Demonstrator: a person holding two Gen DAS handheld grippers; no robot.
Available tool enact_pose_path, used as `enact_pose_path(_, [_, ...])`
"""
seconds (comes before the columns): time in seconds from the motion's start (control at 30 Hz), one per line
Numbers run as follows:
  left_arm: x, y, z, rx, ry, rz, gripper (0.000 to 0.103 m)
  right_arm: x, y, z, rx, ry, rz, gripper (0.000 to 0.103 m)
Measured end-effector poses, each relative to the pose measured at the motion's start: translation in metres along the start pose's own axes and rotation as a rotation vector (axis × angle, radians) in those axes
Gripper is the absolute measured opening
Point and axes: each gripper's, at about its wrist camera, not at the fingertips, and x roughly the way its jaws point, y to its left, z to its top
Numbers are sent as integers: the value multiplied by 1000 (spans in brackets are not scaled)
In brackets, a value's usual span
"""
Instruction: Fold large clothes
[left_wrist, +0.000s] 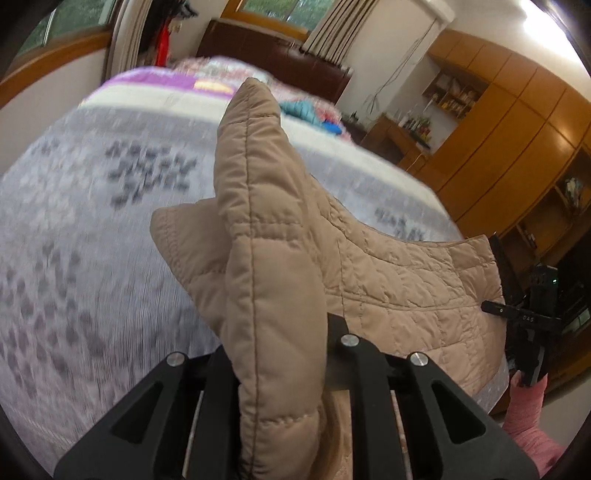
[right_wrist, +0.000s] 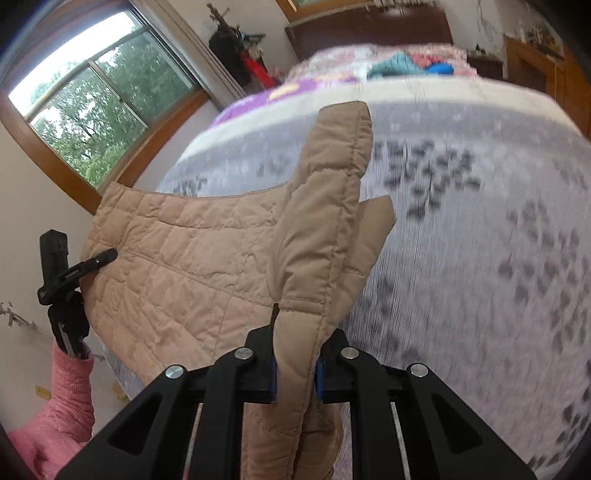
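Below my tongs spreads a wide bed (right_wrist: 480, 258) under a grey bedspread with a blurred dark leaf pattern (left_wrist: 92, 240). Toward its dark wooden headboard (right_wrist: 369, 29) lie a purple-and-white striped blanket (left_wrist: 155, 79), a crumpled teal garment (right_wrist: 391, 64) and a bright blue one (right_wrist: 439, 68).

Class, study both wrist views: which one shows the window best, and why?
The right wrist view. The window fills its upper left, with wooden frame, panes and trees outside all clear. The left wrist view catches only dark slivers of glass and wooden frame along its top edge, partly behind curtains.
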Motion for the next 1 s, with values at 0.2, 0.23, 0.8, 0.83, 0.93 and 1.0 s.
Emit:
enact_pose_path(0.2, [39, 41, -30, -18, 59, 64, 16, 41, -29, -22, 90, 60, -6, 17])
enact_pose_path(0.23, [43, 47, -33, -26, 68, 63, 17, 46, -35, -25, 111, 68, 0, 18])
enact_pose_path(0.8, [35, 70, -49, -104, 81, 127, 44, 33, -43, -52, 139, 14, -121, 44])
enact_pose_path(0.83, [26, 72, -49, -123, 68, 123, 44, 21, -40, -55, 128, -4, -140, 44])
enact_pose_path(0.93, [-14, 71, -52, -138, -15, 180, 44, -13, -28, -64, 96, -44, -185, 43])
enact_pose_path(1.0, [-40, 56, -56, -88, -85, 251, 44, -27, -8, -66, 46, -60, -196, 40])
